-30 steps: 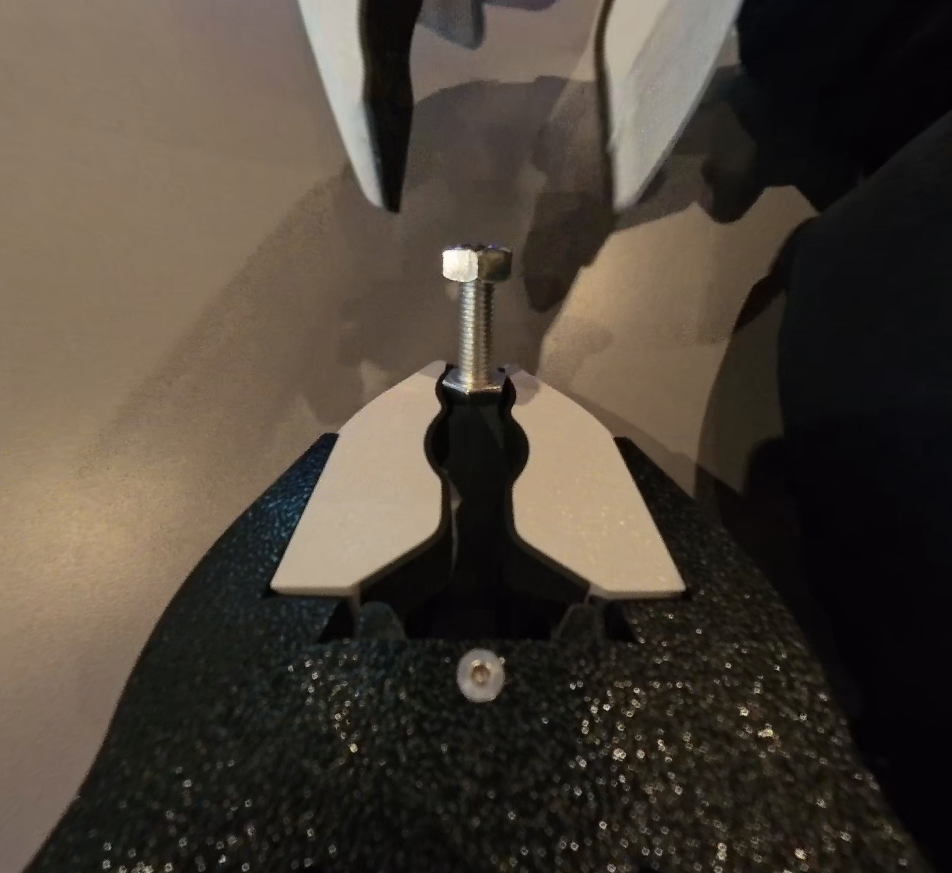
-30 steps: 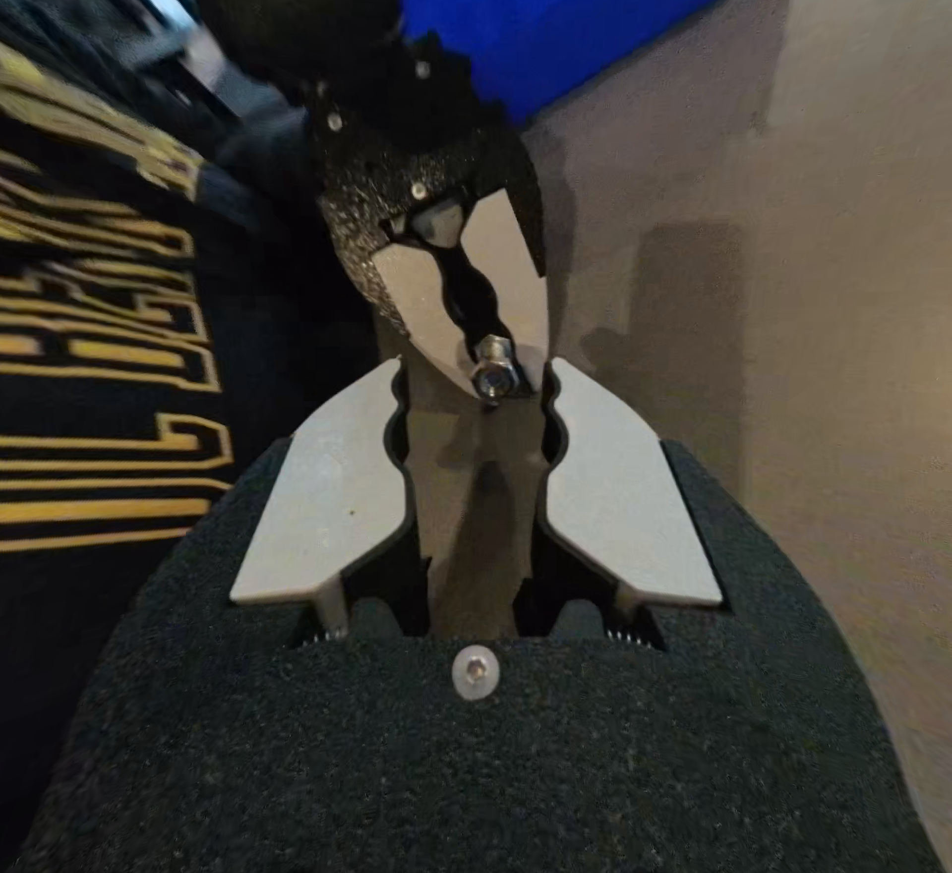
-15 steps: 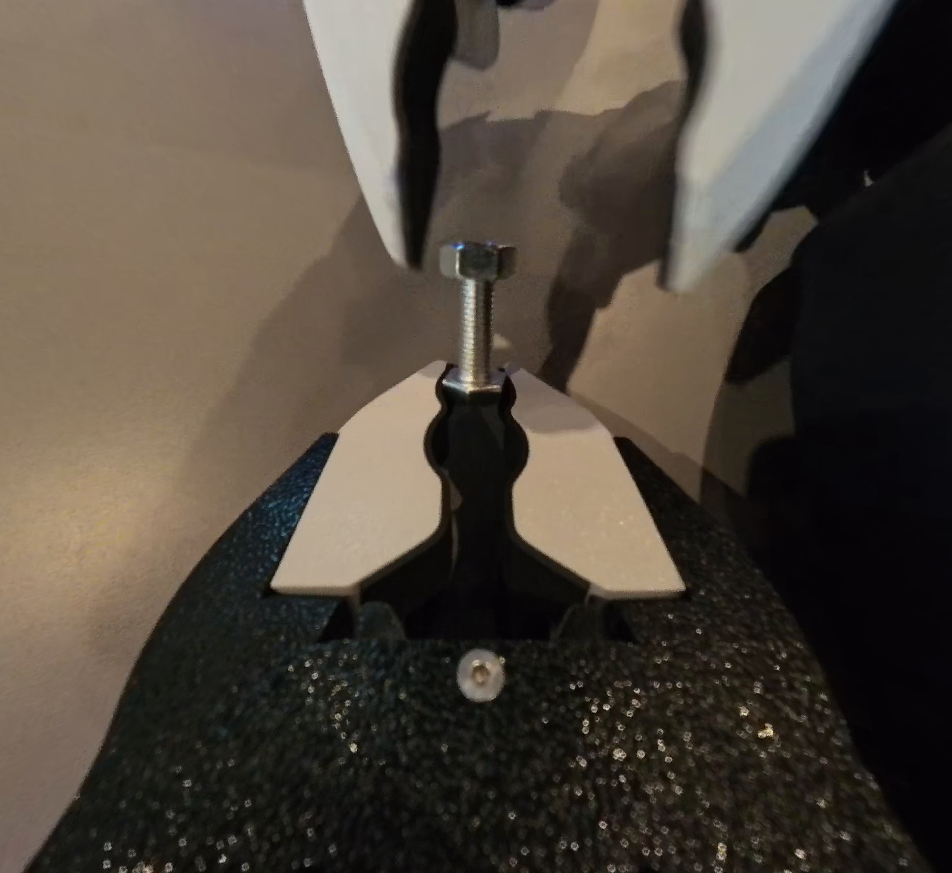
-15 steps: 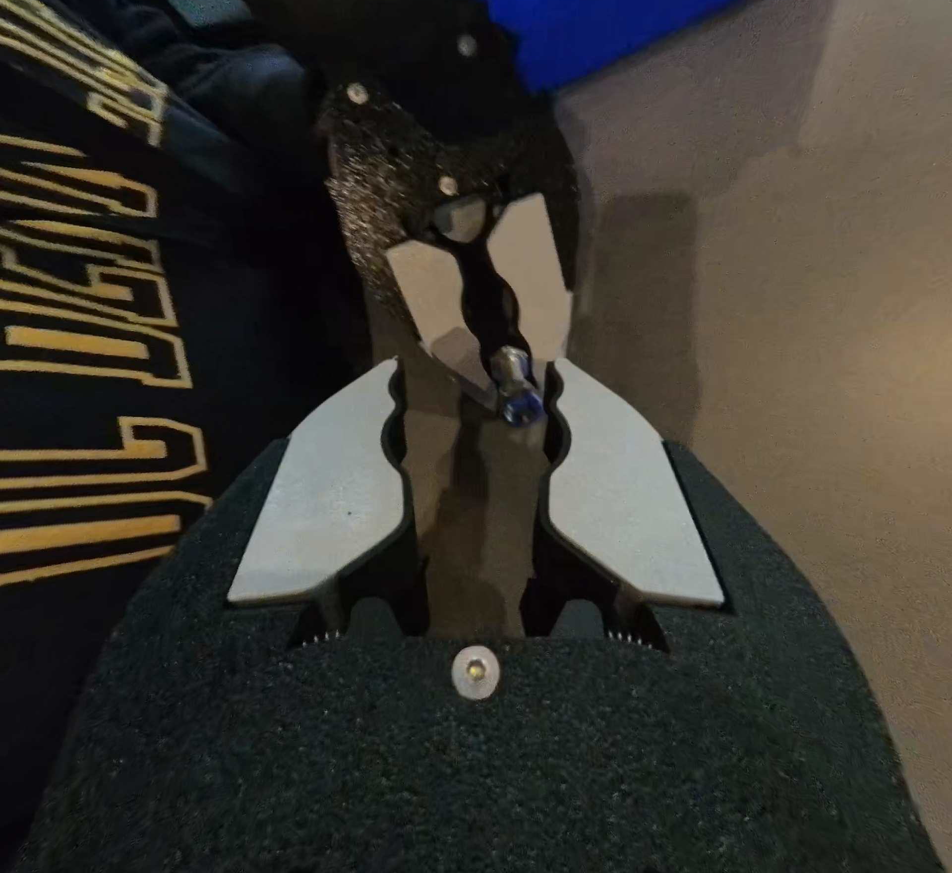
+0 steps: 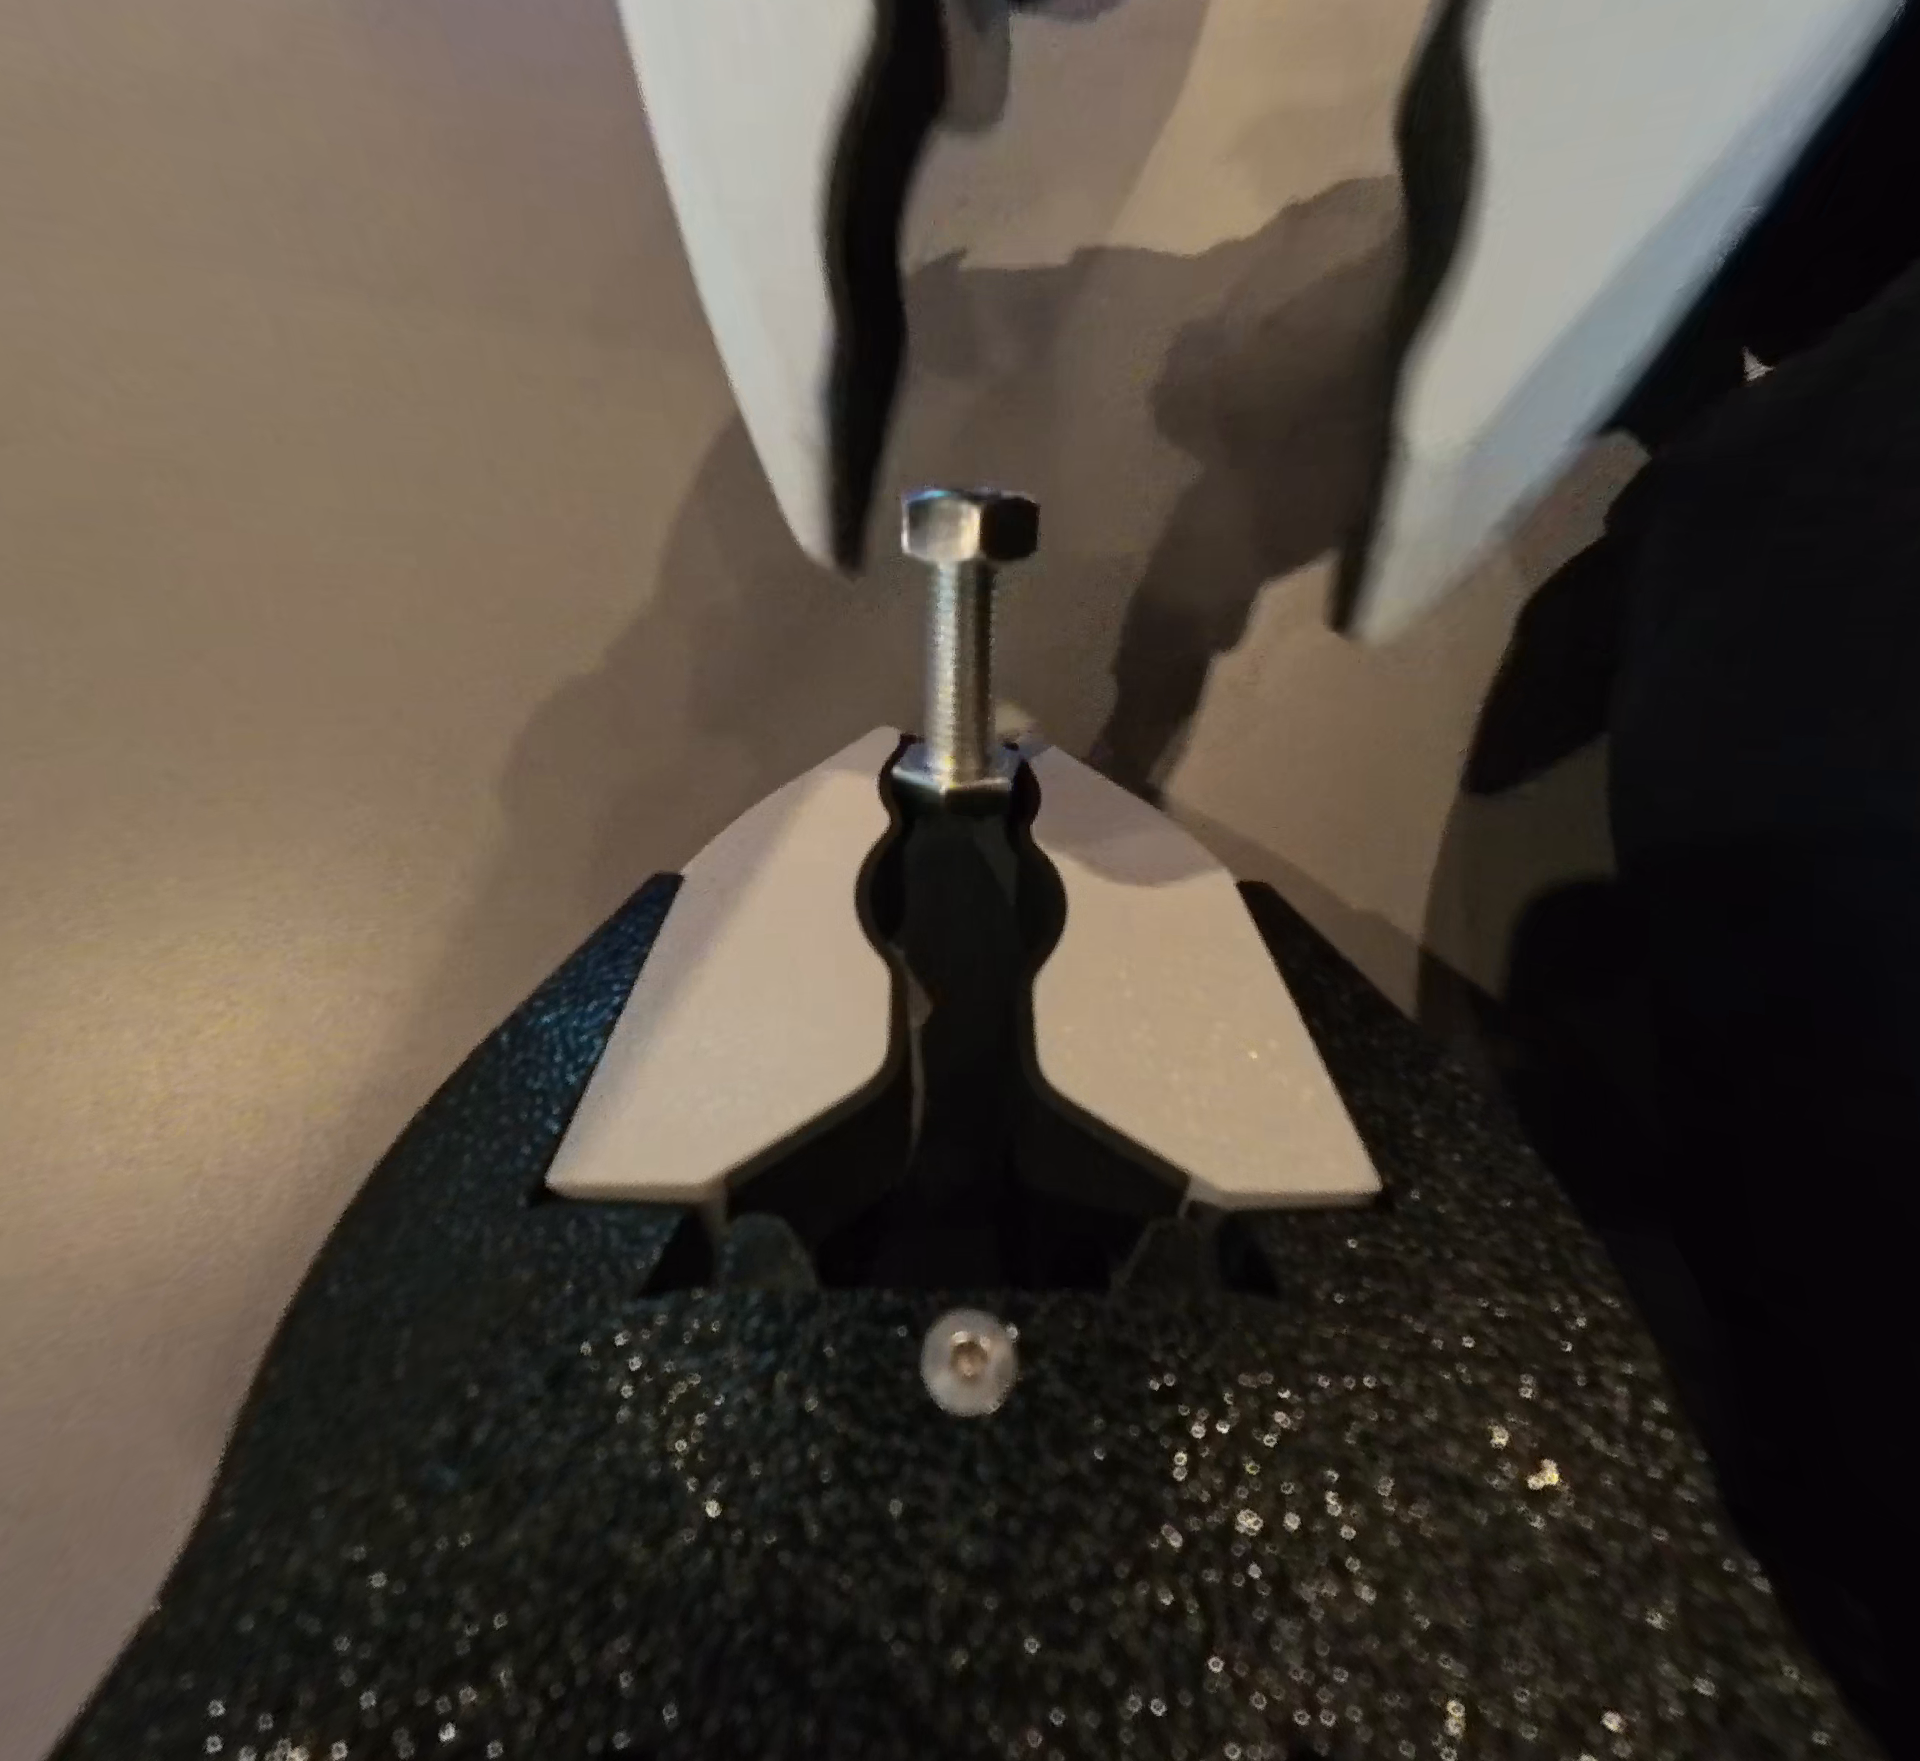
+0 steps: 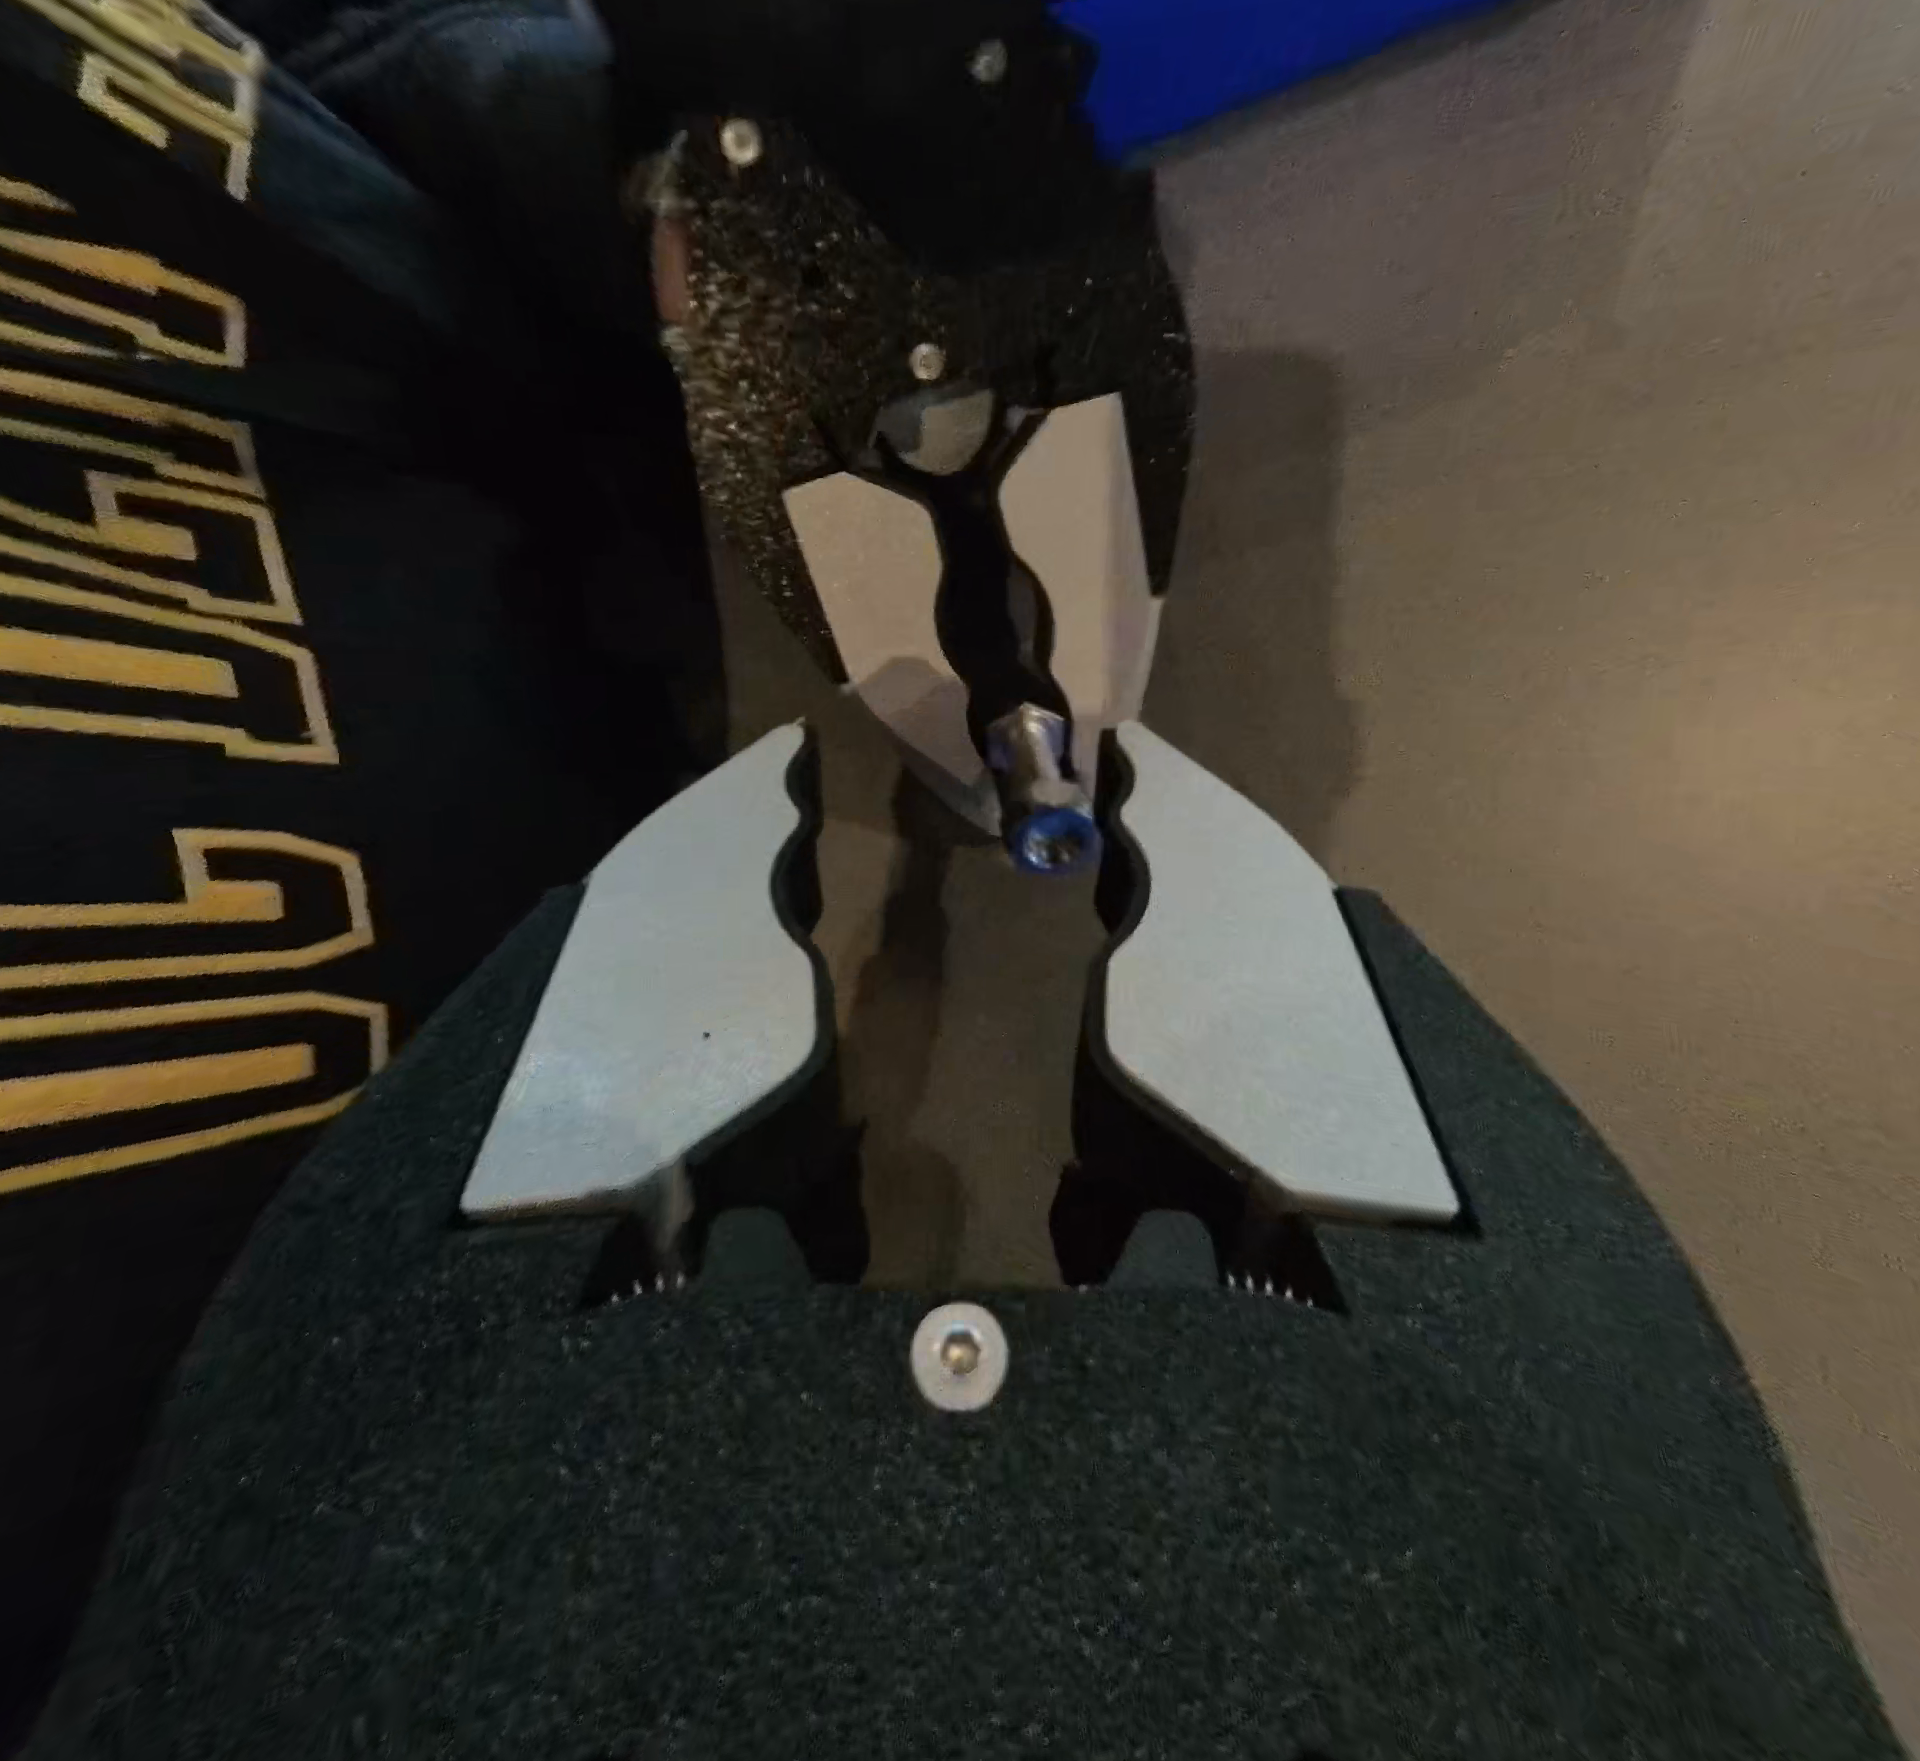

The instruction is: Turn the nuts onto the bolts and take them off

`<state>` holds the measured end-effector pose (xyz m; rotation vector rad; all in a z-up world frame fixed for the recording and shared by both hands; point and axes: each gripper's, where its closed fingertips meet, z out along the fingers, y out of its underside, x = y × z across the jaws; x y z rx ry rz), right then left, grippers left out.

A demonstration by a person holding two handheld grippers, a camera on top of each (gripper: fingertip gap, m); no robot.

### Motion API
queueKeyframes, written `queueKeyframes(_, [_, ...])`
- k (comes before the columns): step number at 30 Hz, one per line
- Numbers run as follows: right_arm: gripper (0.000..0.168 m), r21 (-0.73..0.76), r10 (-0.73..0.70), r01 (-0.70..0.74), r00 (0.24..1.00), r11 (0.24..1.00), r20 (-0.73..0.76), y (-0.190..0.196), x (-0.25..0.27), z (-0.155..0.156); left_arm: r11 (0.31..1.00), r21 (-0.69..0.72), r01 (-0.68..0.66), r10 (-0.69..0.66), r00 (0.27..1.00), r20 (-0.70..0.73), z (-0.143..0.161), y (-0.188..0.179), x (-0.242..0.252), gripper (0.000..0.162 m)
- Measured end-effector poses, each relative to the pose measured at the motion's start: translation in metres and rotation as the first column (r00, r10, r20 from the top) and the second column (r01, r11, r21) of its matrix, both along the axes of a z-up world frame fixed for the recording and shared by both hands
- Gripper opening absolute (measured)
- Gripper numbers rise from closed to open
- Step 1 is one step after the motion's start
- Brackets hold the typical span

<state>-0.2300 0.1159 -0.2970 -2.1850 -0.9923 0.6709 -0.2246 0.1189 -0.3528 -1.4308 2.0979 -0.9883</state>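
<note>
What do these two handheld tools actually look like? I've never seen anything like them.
Both look alike. The left tool and right tool each have a black, grainy, speckled body that widens toward the camera, with a small silver screw at its centre. Two flat, pale grey fingers taper forward, their inner edges lined with wavy black pads. No cables show.
</note>
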Motion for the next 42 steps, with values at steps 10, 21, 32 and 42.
queueKeyframes(10, [0.028,-0.263,-0.155,0.138,0.987,0.955,-0.043,0.001,0.015,-0.016,1.0,0.003,0.003,-0.003,1.0,0.001,0.0,-0.001,0.0,0.016])
queueKeyframes(21, [0.042,0.003,-0.059,0.059,0.995,0.998,0.078,0.004,0.02,-0.008,1.0,0.004,0.007,-0.007,1.0,0.001,0.0,-0.002,-0.001,0.016])
queueKeyframes(32, [0.048,-0.129,-0.01,0.002,0.998,0.992,-0.063,-0.001,-0.001,-0.005,1.0,0.004,0.006,-0.006,1.0,0.001,0.0,-0.002,-0.001,0.016])
queueKeyframes(42, [0.03,-0.296,-0.163,0.131,0.983,0.946,-0.084,-0.003,0.017,-0.011,1.0,0.005,0.006,-0.006,1.0,0.002,0.0,-0.002,-0.001,0.016])
